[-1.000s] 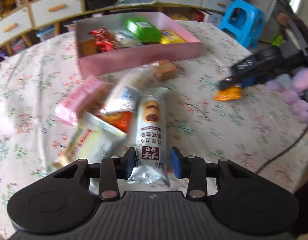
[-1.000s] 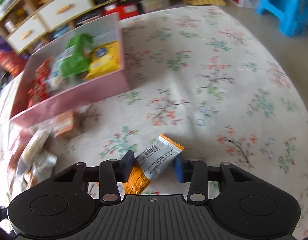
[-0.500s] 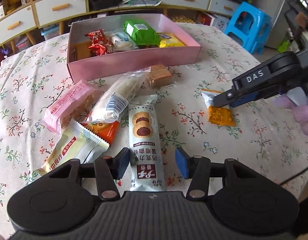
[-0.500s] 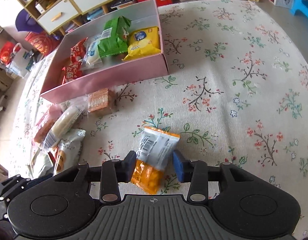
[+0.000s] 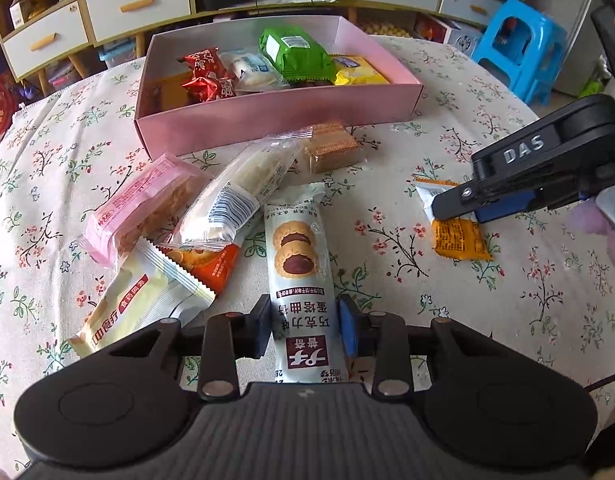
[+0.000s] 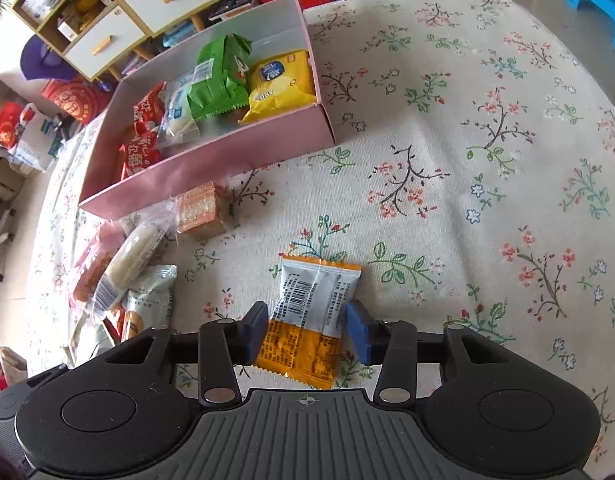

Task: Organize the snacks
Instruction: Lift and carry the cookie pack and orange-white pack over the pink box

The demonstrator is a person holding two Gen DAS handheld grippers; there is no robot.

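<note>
On tablecloth [image 5: 407, 280], left fingers [image 5: 349, 330] narrowed around biscuit pack [image 5: 299, 264]

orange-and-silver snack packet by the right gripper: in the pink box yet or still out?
Out. The orange-and-silver snack packet lies flat on the floral tablecloth, short of the pink cardboard box.

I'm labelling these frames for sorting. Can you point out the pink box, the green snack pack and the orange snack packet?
pink box [image 5: 267, 118], left wrist view, front wall.
green snack pack [image 5: 295, 54], left wrist view, top of the wrapper.
orange snack packet [image 6: 299, 350], right wrist view, orange lower half.
</note>
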